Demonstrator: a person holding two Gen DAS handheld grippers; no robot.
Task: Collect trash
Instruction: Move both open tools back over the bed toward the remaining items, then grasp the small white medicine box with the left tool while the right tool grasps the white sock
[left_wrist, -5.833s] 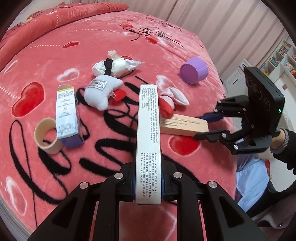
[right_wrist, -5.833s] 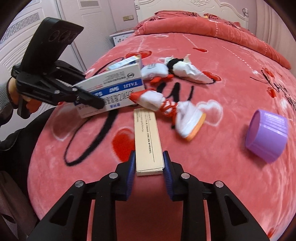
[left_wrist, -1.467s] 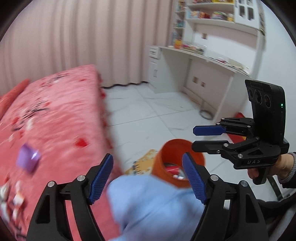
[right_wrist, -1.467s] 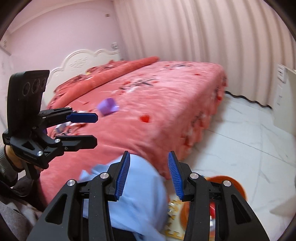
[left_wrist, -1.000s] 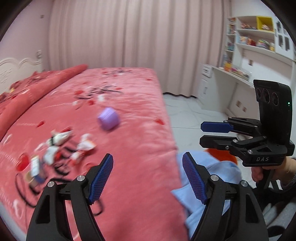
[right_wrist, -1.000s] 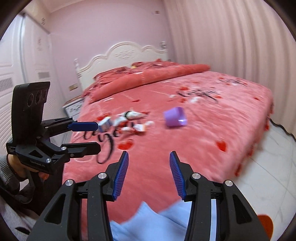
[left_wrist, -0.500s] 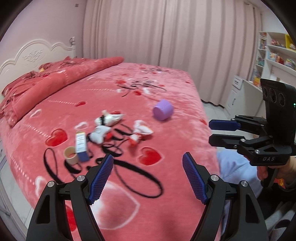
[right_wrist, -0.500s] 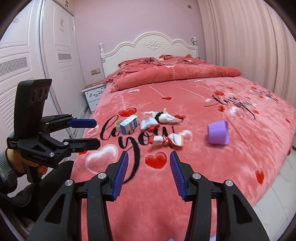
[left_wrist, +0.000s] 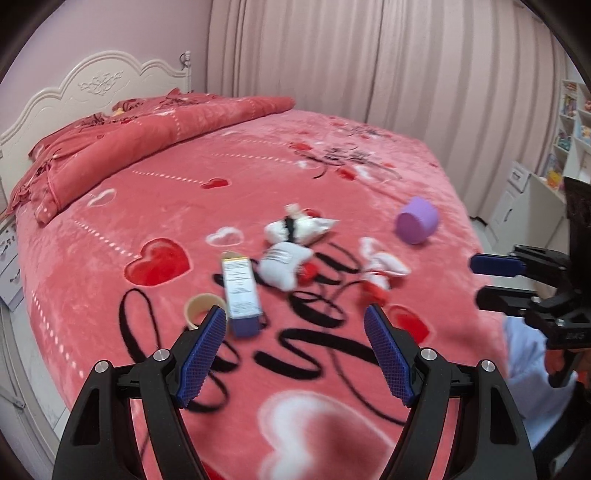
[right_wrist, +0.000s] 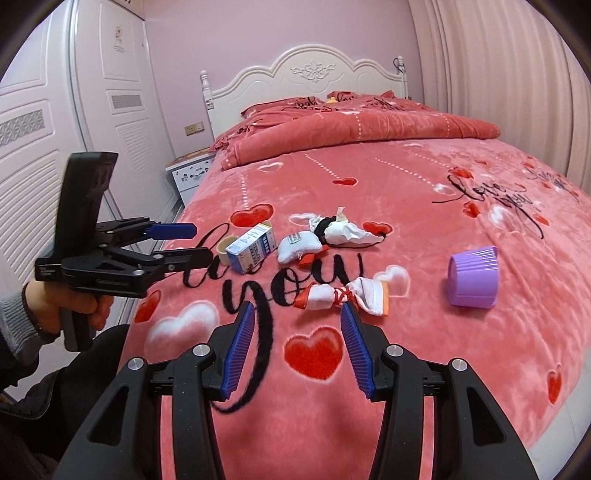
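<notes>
Trash lies on the red heart-print bed cover (left_wrist: 155, 206): a blue-and-white box (left_wrist: 240, 291) (right_wrist: 251, 249), a tape roll (left_wrist: 199, 310) (right_wrist: 222, 249), a white pouch (left_wrist: 284, 264) (right_wrist: 299, 247), crumpled white paper (left_wrist: 303, 227) (right_wrist: 345, 229), a red-and-white wrapper (left_wrist: 376, 269) (right_wrist: 343, 293) and a purple cup (left_wrist: 417, 221) (right_wrist: 472, 277). My left gripper (left_wrist: 295, 350) (right_wrist: 184, 243) hovers open and empty, short of the box and tape roll. My right gripper (right_wrist: 299, 350) (left_wrist: 487, 282) is open and empty just short of the red-and-white wrapper.
A folded red quilt (right_wrist: 351, 129) and a white headboard (right_wrist: 306, 74) lie at the bed's far end. White wardrobe doors (right_wrist: 55, 129) and a nightstand (right_wrist: 188, 173) stand beside the bed. Curtains (left_wrist: 369, 66) and shelves (left_wrist: 569, 122) lie beyond it. A person's hand (right_wrist: 62, 299) holds the left gripper.
Both grippers swung from the floor side back over the bed and closed in on the scattered trash. The boxes they held several seconds ago are gone from both jaws.
</notes>
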